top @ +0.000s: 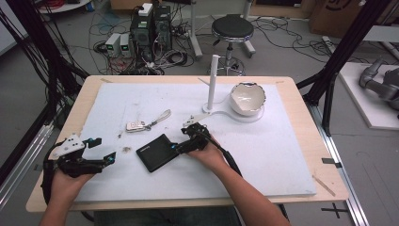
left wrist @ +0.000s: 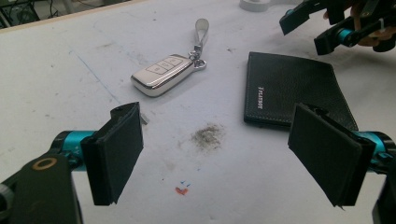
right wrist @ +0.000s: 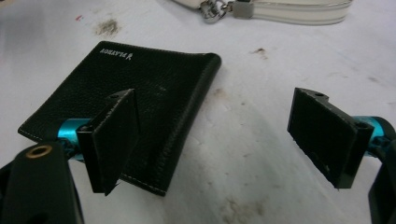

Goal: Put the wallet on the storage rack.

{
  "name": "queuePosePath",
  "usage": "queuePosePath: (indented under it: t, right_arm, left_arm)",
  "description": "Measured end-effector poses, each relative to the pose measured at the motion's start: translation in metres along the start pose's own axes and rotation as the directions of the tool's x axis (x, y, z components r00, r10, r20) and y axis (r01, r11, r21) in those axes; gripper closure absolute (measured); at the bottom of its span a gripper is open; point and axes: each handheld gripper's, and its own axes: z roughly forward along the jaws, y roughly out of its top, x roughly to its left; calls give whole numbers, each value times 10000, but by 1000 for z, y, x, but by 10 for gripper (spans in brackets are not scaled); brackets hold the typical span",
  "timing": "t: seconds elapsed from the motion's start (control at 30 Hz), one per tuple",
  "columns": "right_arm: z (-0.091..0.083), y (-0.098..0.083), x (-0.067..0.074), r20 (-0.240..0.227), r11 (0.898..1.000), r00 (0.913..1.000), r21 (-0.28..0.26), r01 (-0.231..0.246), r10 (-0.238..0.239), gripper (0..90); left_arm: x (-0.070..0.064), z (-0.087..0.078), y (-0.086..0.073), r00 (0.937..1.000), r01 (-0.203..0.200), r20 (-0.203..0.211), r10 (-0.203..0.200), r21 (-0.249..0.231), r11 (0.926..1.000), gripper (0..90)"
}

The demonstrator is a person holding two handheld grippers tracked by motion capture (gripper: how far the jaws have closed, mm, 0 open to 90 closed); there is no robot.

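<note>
Black leather wallet [top: 156, 152]: lies flat on the white mat [top: 282, 155] near the front middle of the bench [top: 301, 89], turned at a slant; pale stitching along its edges and a small pale logo near one short edge show in both gripper views.
Right gripper [top: 186, 140]: held low over the mat at the wallet's right corner, fingers spread wide and empty.
Right fingers and wallet: in the right gripper view one finger [right wrist: 114, 140] stands over the wallet's [right wrist: 140, 93] folded edge while the other [right wrist: 327, 135] is over bare mat off to the side; whether the near finger touches the leather I cannot tell.
Left gripper [top: 101, 150]: held at the front left of the bench, well apart from the wallet, fingers wide open with nothing between them.
Left fingers: in the left gripper view the two black pads [left wrist: 119, 149] frame a grey smudge [left wrist: 208, 136] on the mat, with the wallet [left wrist: 294, 91] beyond the right-hand pad and the right gripper [left wrist: 310, 30] at its far corner.
White car key fob [top: 135, 126]: rests on the mat just beyond the wallet, apart from it, with a grey strap [top: 162, 115] clipped on and trailing away.
White bowl [top: 247, 98]: sits at the far right of the mat, its rim chipped and uneven.
White upright post [top: 212, 82]: stands just left of the bowl on a flat base.
</note>
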Motion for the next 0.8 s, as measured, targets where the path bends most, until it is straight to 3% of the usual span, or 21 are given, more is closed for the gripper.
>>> queuePosePath:
  t: [0.1,0.23,0.3,0.5,0.6,0.8]
  right_arm:
    - [8,1,3,-107,9999,9999,142,85,-83,171]
    - [17,1,2,-662,9962,9948,431,-752,780,176]
    - [20,2,2,-607,9964,9957,529,-668,700,199]
    - [20,3,9,-507,9975,9986,692,-110,146,327]
    - [19,3,9,-1009,9964,9945,828,-200,284,475]
    - [20,1,6,-1403,9957,9886,813,-442,553,571]
  left_arm:
    - [0,-1,0,10000,27,-17,-27,-16,10000,180]
    - [0,-2,-1,10000,26,-42,-26,-1,10000,180]
    - [0,-2,-1,10000,46,-46,-46,-18,10000,180]
    - [0,-3,-1,10000,55,-55,-55,-13,10000,180]
    - [-1,-2,-1,10000,34,-48,-34,-6,10000,180]
    - [-1,-3,-1,10000,40,-53,-40,-23,10000,180]
